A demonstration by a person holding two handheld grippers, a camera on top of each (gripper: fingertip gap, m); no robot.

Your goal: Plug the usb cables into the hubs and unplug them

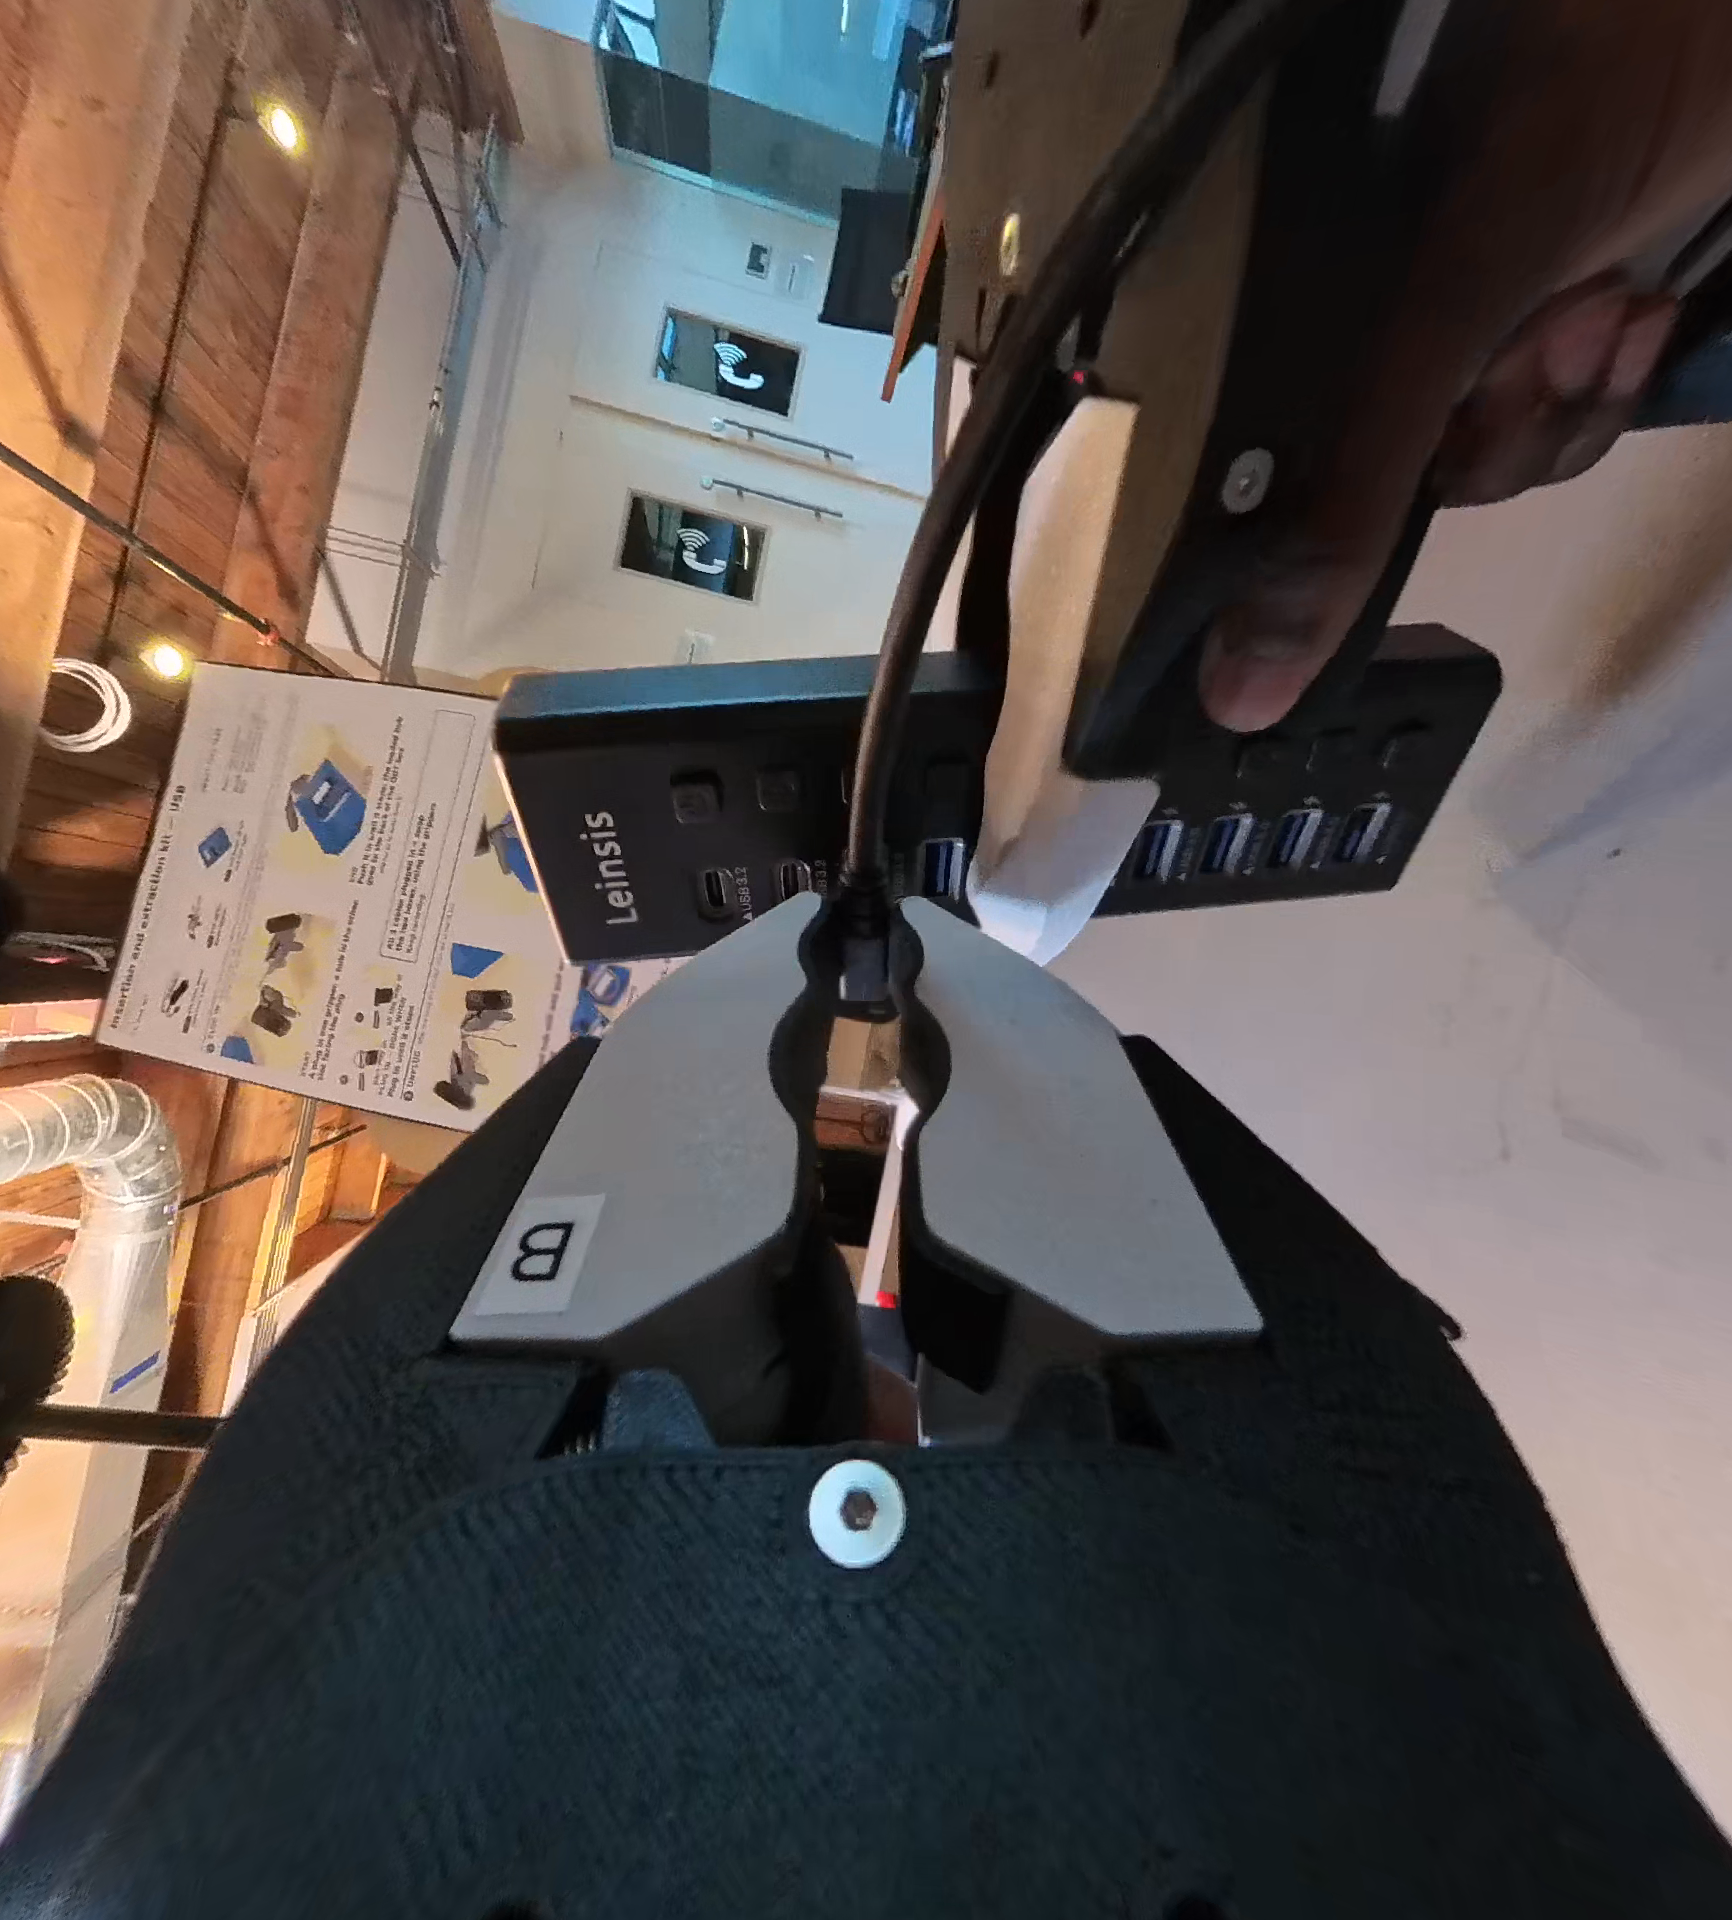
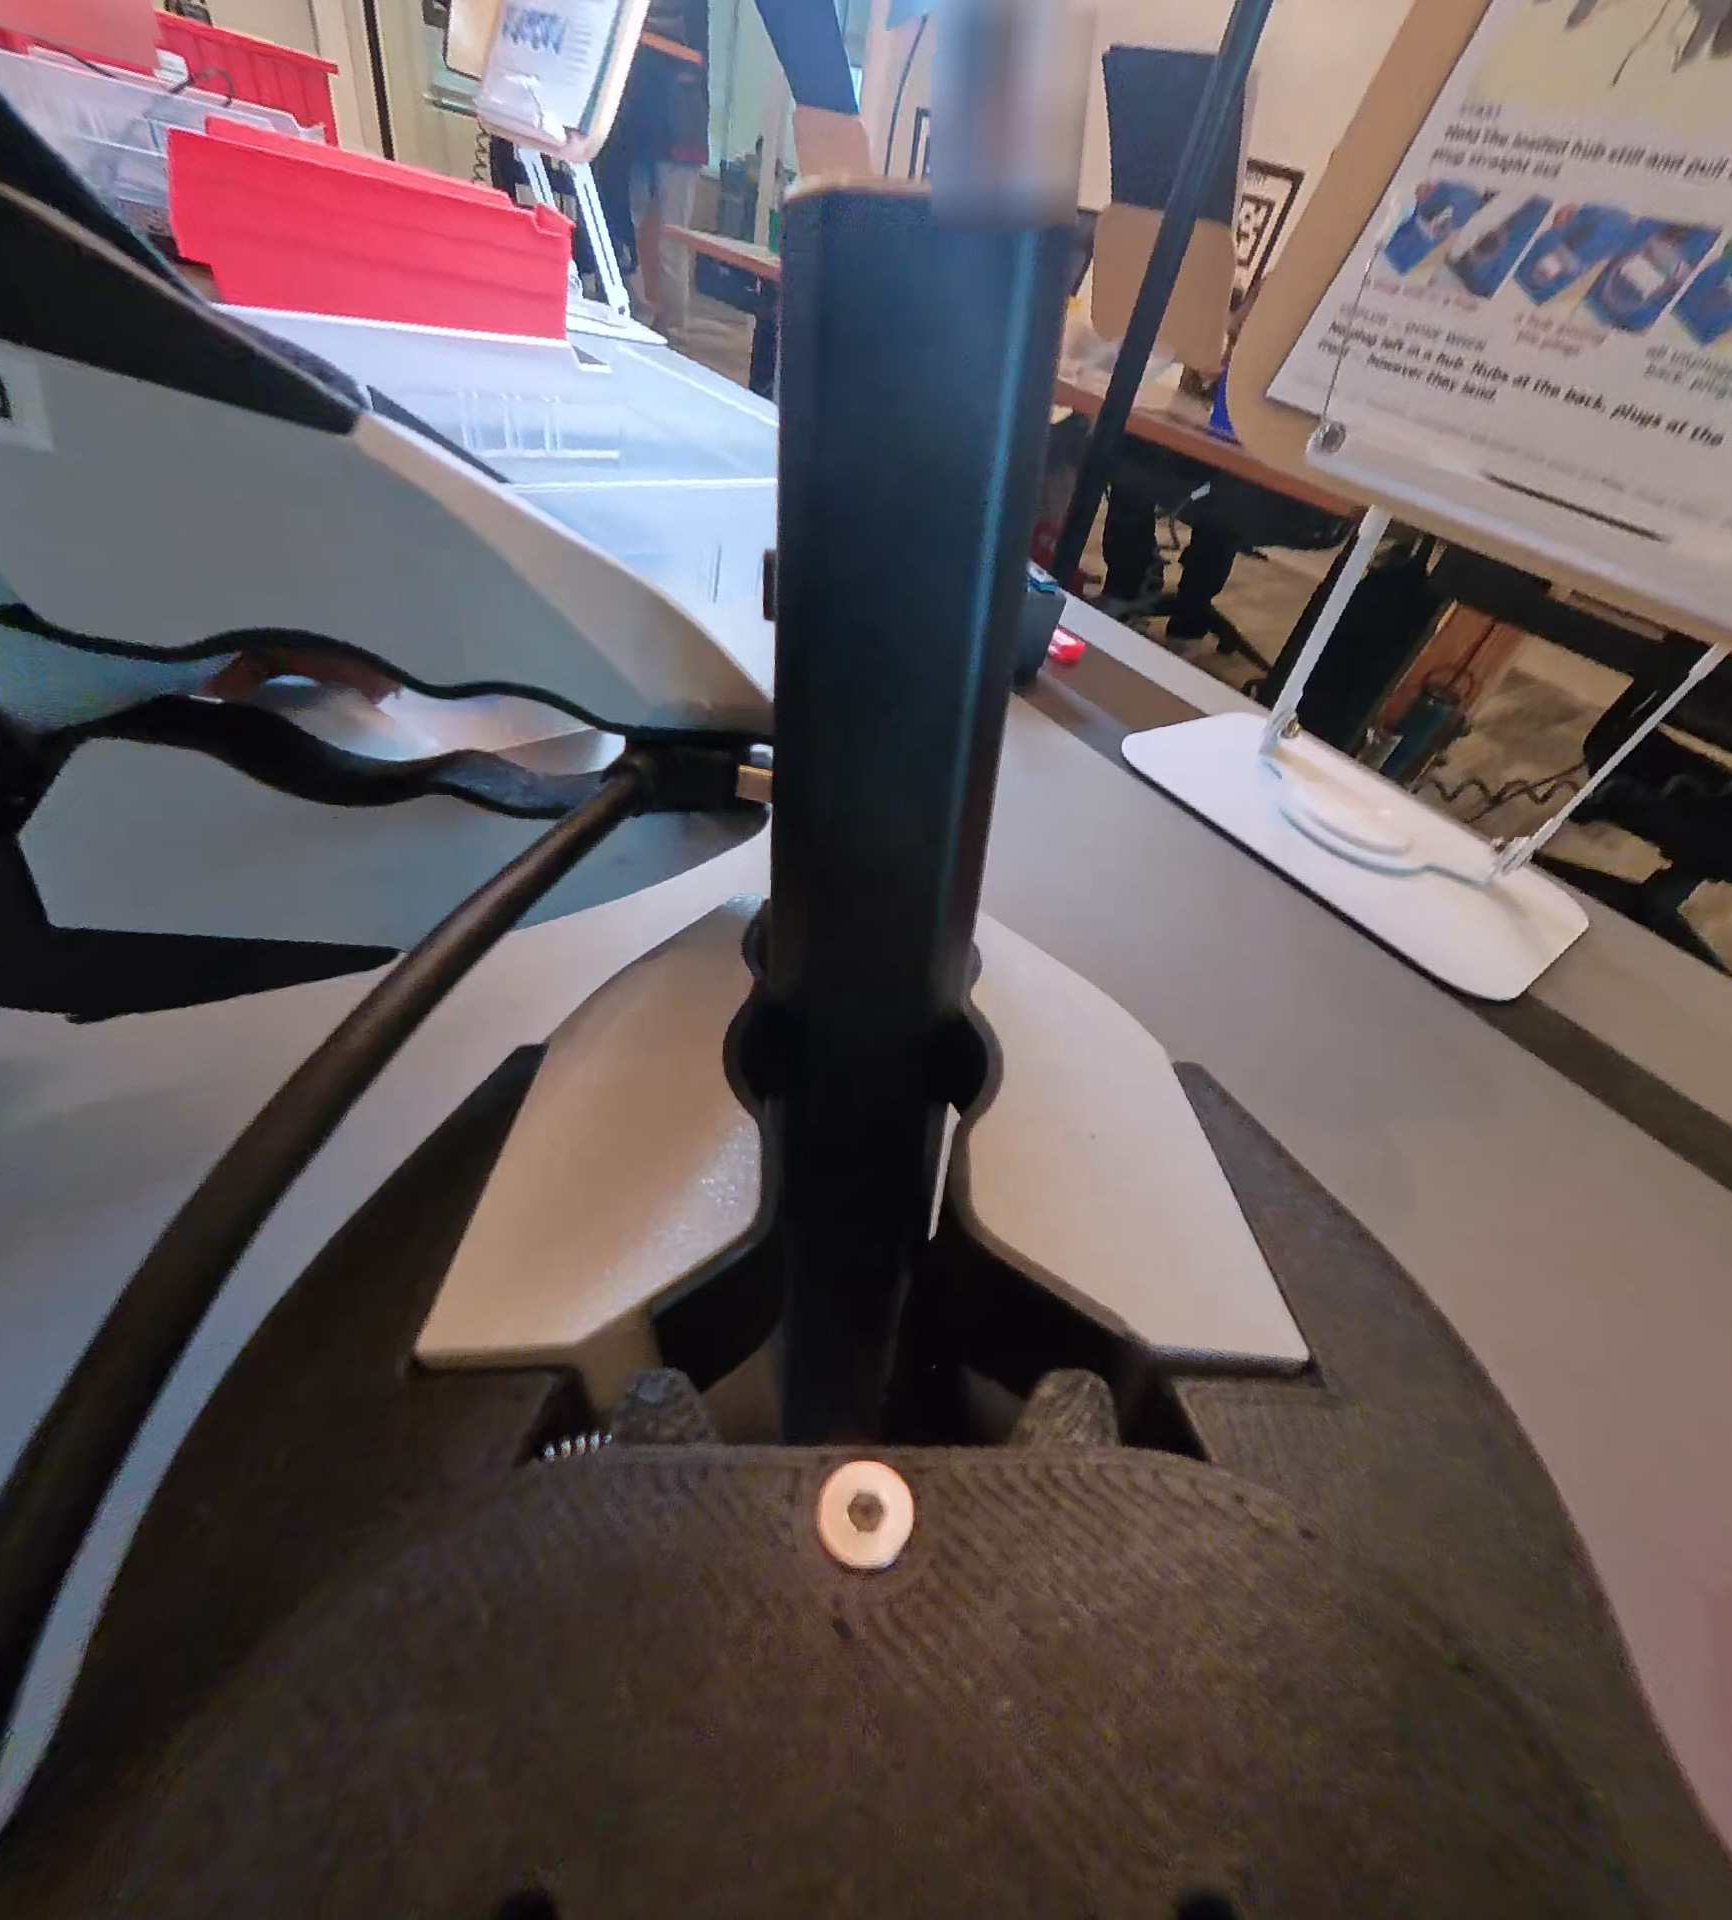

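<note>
L wrist cam is sitting just behind the left hand-held gripper point(image 1: 857, 961), rolled sideways, looking along its fingers at the hub point(image 1: 633, 790), v. close. R wrist cam is sitting behind the right hand-held gripper point(image 2: 862, 997), upright, low over the surface point(image 2: 1257, 1039), hub point(image 2: 883, 623) edge-on. Both are sharing hub, cable plug point(image 1: 857, 971) point(image 2: 706, 779), and each other's gripper.

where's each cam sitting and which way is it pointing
Left wrist view: sits on the left gripper, rolled sideways, looking along its fingers at the USB plug it pinches before the hub; a hand shows.
Right wrist view: sits on the right gripper, low over the table, looking along its fingers, which clamp the hub edge-on.
Shared: hub, plug, black cable, left gripper.
</note>
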